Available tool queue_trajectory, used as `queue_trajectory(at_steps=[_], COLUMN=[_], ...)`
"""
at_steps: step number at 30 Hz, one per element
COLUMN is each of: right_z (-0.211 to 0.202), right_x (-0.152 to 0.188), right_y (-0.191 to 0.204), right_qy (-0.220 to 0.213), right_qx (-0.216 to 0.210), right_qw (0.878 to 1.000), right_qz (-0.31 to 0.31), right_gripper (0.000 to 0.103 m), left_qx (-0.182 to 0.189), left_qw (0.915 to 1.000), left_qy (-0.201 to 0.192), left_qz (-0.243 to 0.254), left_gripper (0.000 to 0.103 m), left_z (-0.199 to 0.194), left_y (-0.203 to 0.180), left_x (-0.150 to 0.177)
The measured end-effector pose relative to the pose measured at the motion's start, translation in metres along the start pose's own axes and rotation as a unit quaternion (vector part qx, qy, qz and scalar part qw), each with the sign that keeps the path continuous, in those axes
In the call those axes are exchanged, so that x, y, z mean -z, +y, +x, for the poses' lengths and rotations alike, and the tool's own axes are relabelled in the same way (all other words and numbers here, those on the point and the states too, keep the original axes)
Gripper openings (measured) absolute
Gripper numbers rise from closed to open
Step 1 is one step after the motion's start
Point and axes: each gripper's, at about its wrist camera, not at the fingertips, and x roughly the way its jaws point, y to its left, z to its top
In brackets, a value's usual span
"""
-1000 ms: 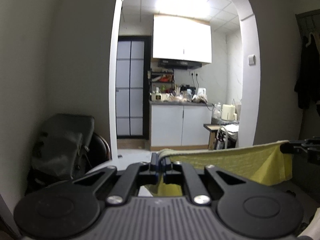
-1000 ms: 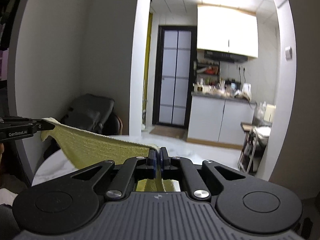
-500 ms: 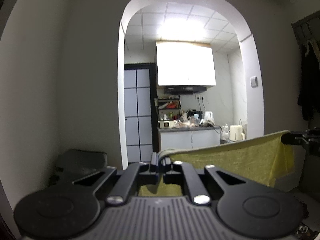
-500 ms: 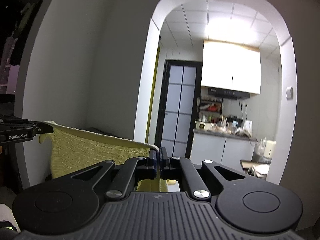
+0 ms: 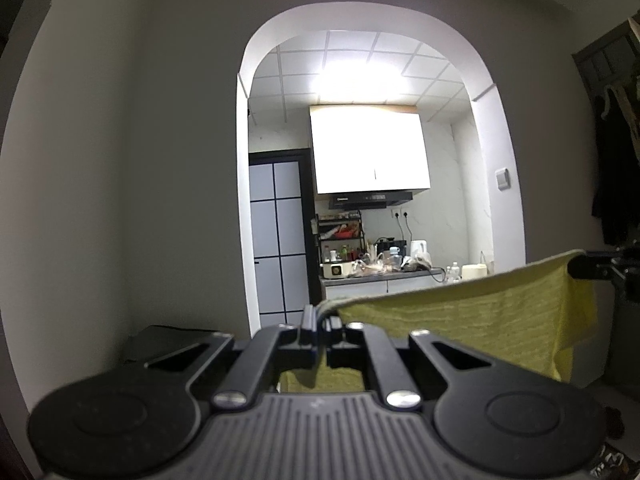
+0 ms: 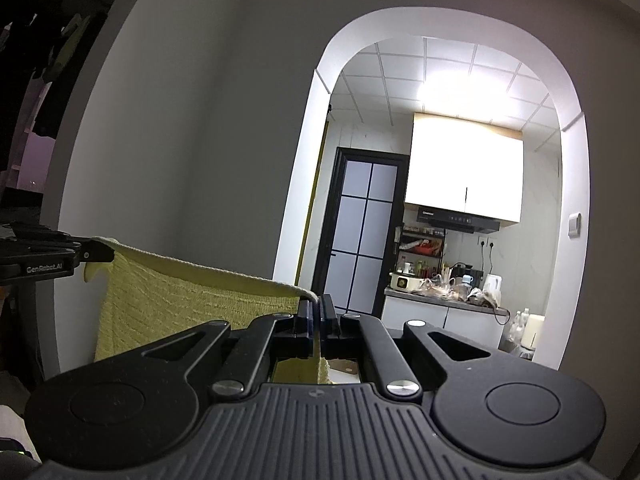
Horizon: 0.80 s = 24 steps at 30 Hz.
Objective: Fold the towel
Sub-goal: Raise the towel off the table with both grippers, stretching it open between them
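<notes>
In the left wrist view, the left gripper (image 5: 320, 322) sits low at centre frame, its fingers pressed together on one top corner of the towel (image 5: 480, 320). From there the cloth runs rightward and slightly up to the right edge of the frame, where the right gripper (image 5: 592, 270) pinches the other corner. The right wrist view shows the same span mirrored: the left gripper (image 6: 92, 256) clamps a corner at the left edge, the towel (image 6: 192, 304) stretches across the lower left, and the right gripper (image 6: 318, 312) at lower centre has its fingers closed on the near corner. The towel hangs in the air between the two, top hem nearly taut with a slight sag, the rest dropping below out of view; no surface shows beneath it. It is yellow-green, with a ribbed, looped weave and a thicker bound hem. It looks light, soft and limp, likely to drape and swing rather than hold shape, so the corners by the hem seem the surest places to hold. Behind it, an arched doorway (image 5: 360, 40) opens onto a lit kitchen.
</notes>
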Motion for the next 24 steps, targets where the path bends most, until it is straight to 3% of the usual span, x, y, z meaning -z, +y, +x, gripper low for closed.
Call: queue_trajectory(at_steps=[7,24], right_z=[0.029,0.142], right_x=[0.015,0.053], right_y=[-0.003,-0.018], right_qy=[0.035,0.098], right_qx=[-0.005,0.004], right_qw=[0.999,0.995], right_qz=[0.000,-0.024], right_gripper=[0.003,0.003], left_qx=[0.000,0.004], left_qw=[0.9998,0.9961], left_qy=[0.021,0.088], left_qz=[0.002,0.003], left_gripper=[0.004,0.004], left_z=[0.018,0.136], left_y=[0.003,0.008], left_x=[0.008,0.047])
